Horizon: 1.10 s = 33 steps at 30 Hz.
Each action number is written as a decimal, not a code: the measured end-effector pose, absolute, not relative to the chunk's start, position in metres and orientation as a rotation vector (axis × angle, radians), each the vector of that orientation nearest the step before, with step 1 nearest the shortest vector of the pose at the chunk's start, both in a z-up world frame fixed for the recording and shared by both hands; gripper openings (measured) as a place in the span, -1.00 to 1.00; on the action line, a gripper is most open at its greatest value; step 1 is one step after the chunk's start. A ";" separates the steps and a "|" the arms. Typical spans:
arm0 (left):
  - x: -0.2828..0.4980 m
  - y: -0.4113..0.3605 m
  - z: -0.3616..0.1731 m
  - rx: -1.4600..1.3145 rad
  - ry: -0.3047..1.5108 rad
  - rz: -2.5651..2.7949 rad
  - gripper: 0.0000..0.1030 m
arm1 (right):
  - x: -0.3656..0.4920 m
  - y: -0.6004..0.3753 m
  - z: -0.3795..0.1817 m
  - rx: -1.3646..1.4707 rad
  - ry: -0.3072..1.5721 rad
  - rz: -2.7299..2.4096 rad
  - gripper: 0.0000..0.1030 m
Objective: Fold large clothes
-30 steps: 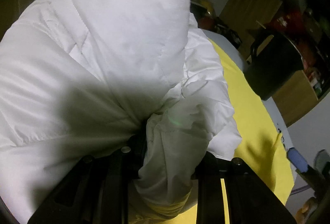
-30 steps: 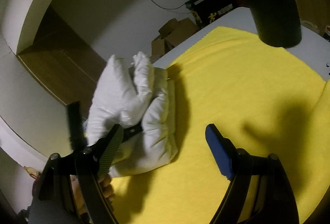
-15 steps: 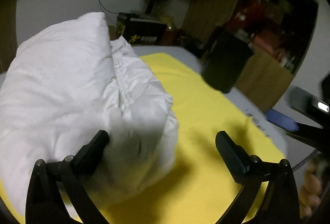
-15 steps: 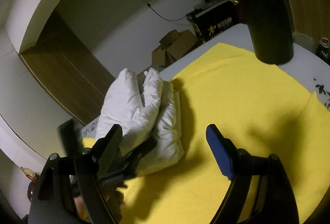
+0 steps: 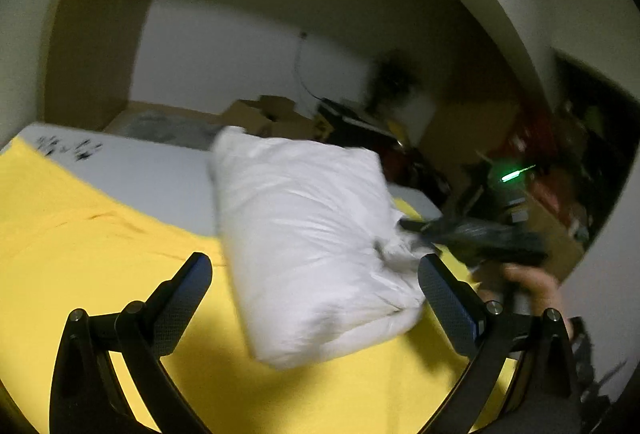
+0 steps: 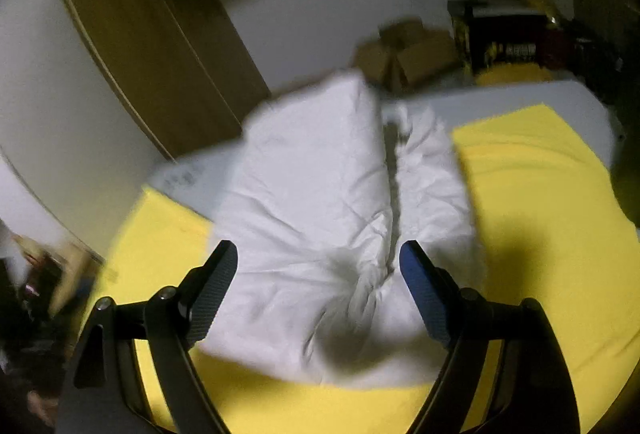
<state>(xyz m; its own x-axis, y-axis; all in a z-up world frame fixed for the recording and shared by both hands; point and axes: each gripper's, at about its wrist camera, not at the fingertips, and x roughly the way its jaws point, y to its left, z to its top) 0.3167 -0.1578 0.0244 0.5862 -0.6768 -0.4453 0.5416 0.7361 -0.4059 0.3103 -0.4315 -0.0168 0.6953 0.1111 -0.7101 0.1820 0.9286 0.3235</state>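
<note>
A puffy white padded garment (image 5: 316,246) lies folded into a thick bundle on the yellow cloth (image 5: 100,246). In the right wrist view the garment (image 6: 320,210) shows two padded lobes with a dark crease between them. My left gripper (image 5: 314,292) is open, its fingers either side of the bundle's near end, not gripping it. My right gripper (image 6: 318,274) is open, its fingers wide around the bundle's near edge. The right gripper's fingers (image 5: 476,238) also show in the left wrist view, touching the bundle's right side.
The yellow cloth (image 6: 540,194) covers a white table (image 5: 132,166). Cardboard boxes (image 6: 408,54) and a dark crate (image 6: 508,38) stand beyond the table's far edge. A wooden wardrobe (image 6: 160,46) is at the back left. Both views are motion-blurred.
My left gripper let go of the white garment, opened and pulled back. My right gripper moved left and up to the bundle, its open fingers now around the near edge.
</note>
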 end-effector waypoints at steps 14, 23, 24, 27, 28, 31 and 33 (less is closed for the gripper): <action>0.334 -0.138 -0.008 -0.370 0.790 -0.728 0.99 | 0.333 -0.462 -0.078 0.522 0.915 0.057 -0.79; 0.338 -0.137 -0.014 -0.376 0.800 -0.699 0.99 | 0.286 -0.466 -0.038 0.590 0.688 0.155 -0.86; 0.338 -0.139 -0.016 -0.370 0.805 -0.702 0.99 | 0.284 -0.465 -0.043 0.580 0.698 0.133 -0.87; 0.342 -0.145 -0.025 -0.353 0.830 -0.699 0.99 | 0.280 -0.475 -0.067 0.613 0.702 0.089 -0.88; 0.344 -0.147 -0.027 -0.352 0.839 -0.697 0.99 | 0.276 -0.483 -0.078 0.659 0.691 0.095 -0.88; 0.357 -0.157 -0.029 -0.354 0.864 -0.682 0.99 | 0.270 -0.497 -0.107 0.741 0.694 0.100 -0.88; 0.369 -0.172 -0.024 -0.336 0.869 -0.678 0.99 | 0.270 -0.501 -0.128 0.784 0.704 0.111 -0.88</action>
